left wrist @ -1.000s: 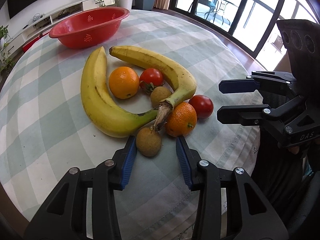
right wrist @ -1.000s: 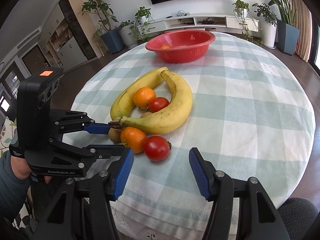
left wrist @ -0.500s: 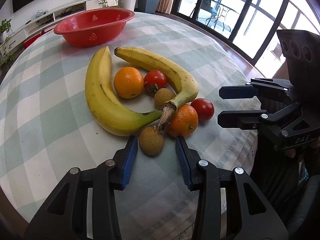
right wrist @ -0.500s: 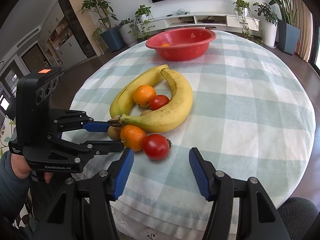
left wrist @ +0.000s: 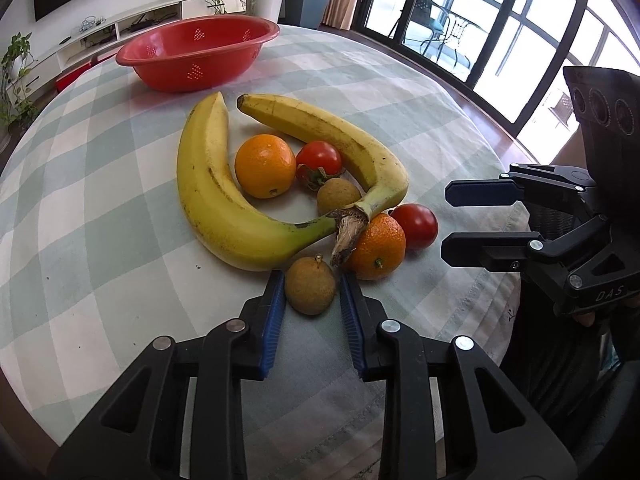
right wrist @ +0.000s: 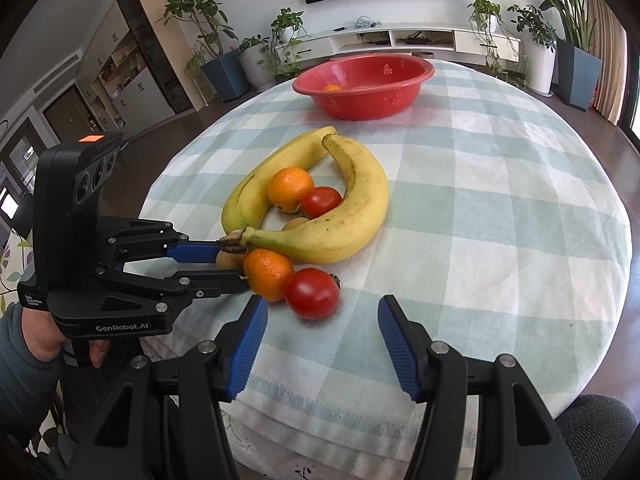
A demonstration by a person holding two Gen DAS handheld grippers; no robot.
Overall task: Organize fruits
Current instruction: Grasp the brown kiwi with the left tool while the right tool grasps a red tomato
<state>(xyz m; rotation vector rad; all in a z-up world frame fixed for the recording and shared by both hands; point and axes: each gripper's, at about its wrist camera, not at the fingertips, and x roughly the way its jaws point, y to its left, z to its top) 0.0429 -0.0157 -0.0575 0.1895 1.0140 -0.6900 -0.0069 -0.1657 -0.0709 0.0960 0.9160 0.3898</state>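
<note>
The table, under a green-and-white check cloth, fills most of both views. The red bowl sits at the upper left of the left view and top centre of the right view, well apart from the fruit; a small orange fruit shows inside it, so it is likely where the fruit is meant to go.

The two bananas lie mid-frame, joined at the stem and curved round an orange, a tomato and a small brown fruit. A second orange and second tomato sit just outside the stem, touching each other.

The left gripper is low in its view, jaws narrowed either side of the near brown fruit: round, dull tan, with a short stalk on top. The blue pads look very close to it, but I cannot tell whether they touch; the grip seems about to close.

The right gripper is wide and holds nothing, hanging just short of the second tomato, probably waiting its turn.
</note>
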